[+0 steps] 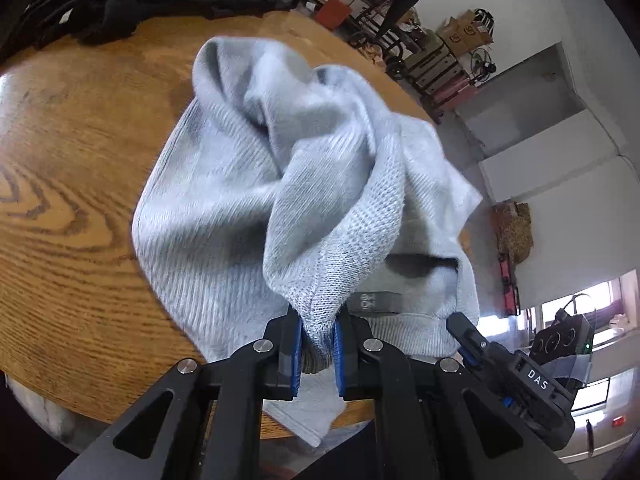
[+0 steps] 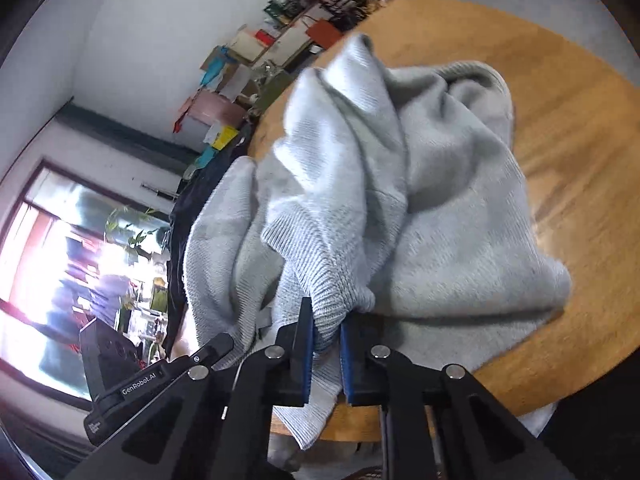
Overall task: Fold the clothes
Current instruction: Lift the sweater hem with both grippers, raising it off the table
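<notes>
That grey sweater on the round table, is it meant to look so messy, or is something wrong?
Nothing is damaged. The grey sweater is just bunched in loose folds on the wooden table, one ribbed edge pinched in each gripper, part drooping over the near rim.

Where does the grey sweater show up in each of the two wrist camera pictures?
Left wrist view: the grey sweater fills the middle, bunched, an edge pinched in the left gripper.
Right wrist view: it fills the middle, an edge pinched in the right gripper.
Shared landmark: the round wooden table beneath it.
</notes>
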The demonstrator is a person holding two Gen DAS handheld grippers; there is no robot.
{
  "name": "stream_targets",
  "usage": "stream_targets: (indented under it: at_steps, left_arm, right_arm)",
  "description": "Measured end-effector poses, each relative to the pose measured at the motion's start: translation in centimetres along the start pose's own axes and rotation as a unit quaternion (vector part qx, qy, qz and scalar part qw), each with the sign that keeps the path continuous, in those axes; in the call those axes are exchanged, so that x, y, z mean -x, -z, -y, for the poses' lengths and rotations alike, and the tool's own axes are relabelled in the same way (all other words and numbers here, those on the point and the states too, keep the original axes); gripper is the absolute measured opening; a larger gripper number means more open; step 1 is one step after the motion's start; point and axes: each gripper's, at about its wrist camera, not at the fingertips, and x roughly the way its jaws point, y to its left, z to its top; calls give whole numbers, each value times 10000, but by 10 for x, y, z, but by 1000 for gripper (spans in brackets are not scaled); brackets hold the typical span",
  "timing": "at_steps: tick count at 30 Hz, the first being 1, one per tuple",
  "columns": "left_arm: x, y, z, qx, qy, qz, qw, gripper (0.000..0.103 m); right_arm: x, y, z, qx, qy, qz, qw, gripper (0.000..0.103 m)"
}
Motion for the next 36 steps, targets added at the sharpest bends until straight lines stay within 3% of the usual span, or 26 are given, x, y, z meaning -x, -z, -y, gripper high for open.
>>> stream_targets:
  at_steps: [3,6,10,14,18,20,24,27,31,33,36]
  left_arm:
    - [13,-14,12,-202,7,221,9996,11]
    - [37,-32,29,-297,254,478,9981,11]
    - [95,-65,79,-799,474,1221,9882,11]
    - [167,-102,121,-923,704,1851,9758,11]
    - [250,-136,159,-968,898,2424,9611,11]
    - [288,-150,180,-995,939,2652,9544,11]
    - [366,-162,226,-1106,801,3326,9331,11]
    - [421,-154,261,-1383,703,3915,9070,11]
    - [488,-135,307,-1644,504,4754,8628,11]
    - [510,-127,322,-1689,421,5032,8465,11]
    - [529,-121,329,-1663,407,5195,8371,11]
  right_arm:
    - [9,-10,-17,327,-12,200,9993,11]
    - [26,-20,-43,730,-7,512,9960,10]
    - [42,-42,-107,1343,-58,1028,9856,10]
    - [83,-58,-188,2218,-48,1791,9585,10]
    - [117,-68,-268,2699,-95,2251,9362,10]
    - [141,-69,-317,3088,51,2574,9156,10]
    - [193,-73,-388,3300,-72,3234,8868,9]
    - [242,-70,-443,3502,-145,3774,8572,9]
    - [291,-56,-504,3697,-94,4333,8219,9]
    - [308,-47,-526,3753,-67,4527,8088,9]
    - [331,-32,-559,3831,-27,4808,7887,9]
